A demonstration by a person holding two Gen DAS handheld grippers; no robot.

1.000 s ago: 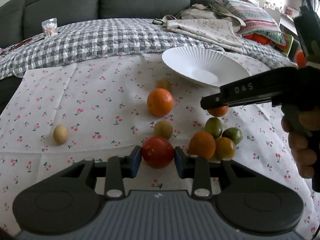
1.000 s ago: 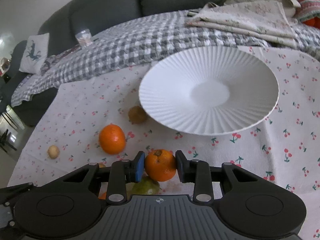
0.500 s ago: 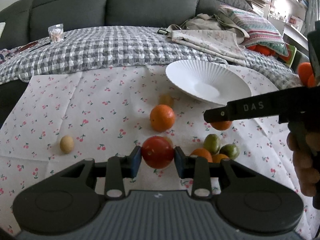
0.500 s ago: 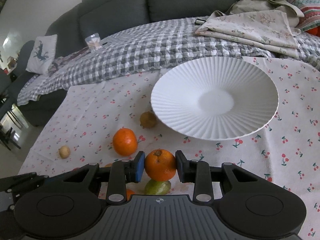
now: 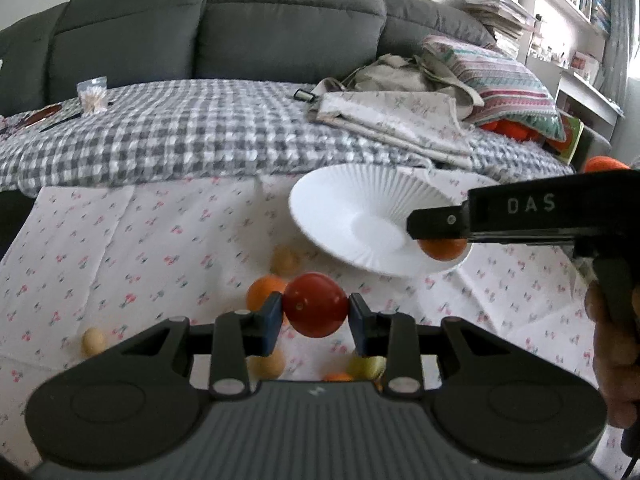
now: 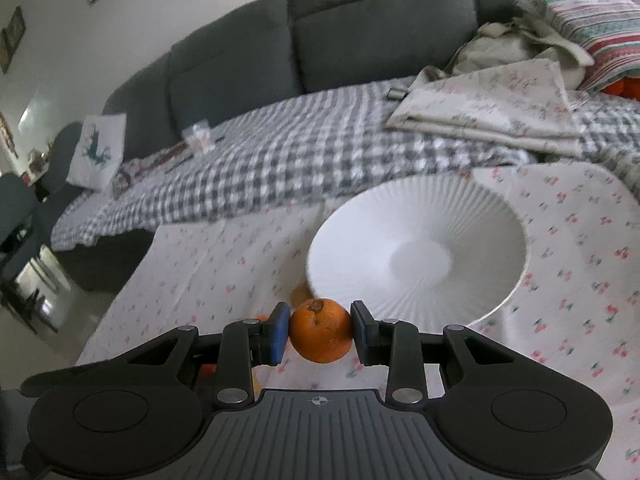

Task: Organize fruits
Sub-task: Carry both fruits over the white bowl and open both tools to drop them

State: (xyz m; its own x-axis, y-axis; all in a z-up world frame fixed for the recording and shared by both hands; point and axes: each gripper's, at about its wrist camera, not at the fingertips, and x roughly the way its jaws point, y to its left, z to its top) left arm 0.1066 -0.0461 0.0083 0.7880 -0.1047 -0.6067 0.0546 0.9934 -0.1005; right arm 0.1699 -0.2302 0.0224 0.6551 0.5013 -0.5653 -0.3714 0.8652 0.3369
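Writing: white letters "DAS" show on the side of the right gripper (image 5: 442, 236) in the left wrist view; no other text is readable.
Plate: white ribbed plate (image 5: 360, 196) sits near the far right corner of the cherry-print cloth (image 5: 140, 240); nothing rests on the bare surface that shows.
Left gripper: left gripper (image 5: 315, 316) has its jaws closed against both sides of a red tomato (image 5: 315, 305), held above the cloth, short of the plate's near rim.
Right gripper: its jaws pinch an orange (image 6: 321, 330) from both sides, stem scar facing up; in the left wrist view this fruit hangs over the plate's near right rim, though whether it touches the plate cannot be told.
Loose fruit: 1 orange fruit (image 5: 262, 292) lies on the cloth just behind the tomato, 1 tan fruit (image 5: 285, 260) lies beside the plate's near left rim, 1 small pale round fruit (image 5: 93, 340) lies toward the cloth's left edge, and a green fruit (image 5: 366, 366) and another pale fruit (image 5: 266, 364) peek out under the left gripper.
Surroundings: checked blanket (image 5: 180, 136) borders the cloth's far edge, with folded floral fabric (image 5: 396, 124) and a striped cushion (image 5: 504, 80) on it, and a grey sofa (image 5: 240, 28) behind.
Small container: clear container (image 5: 93, 90) with pale contents stands on the blanket's far left; contents are too small to identify.
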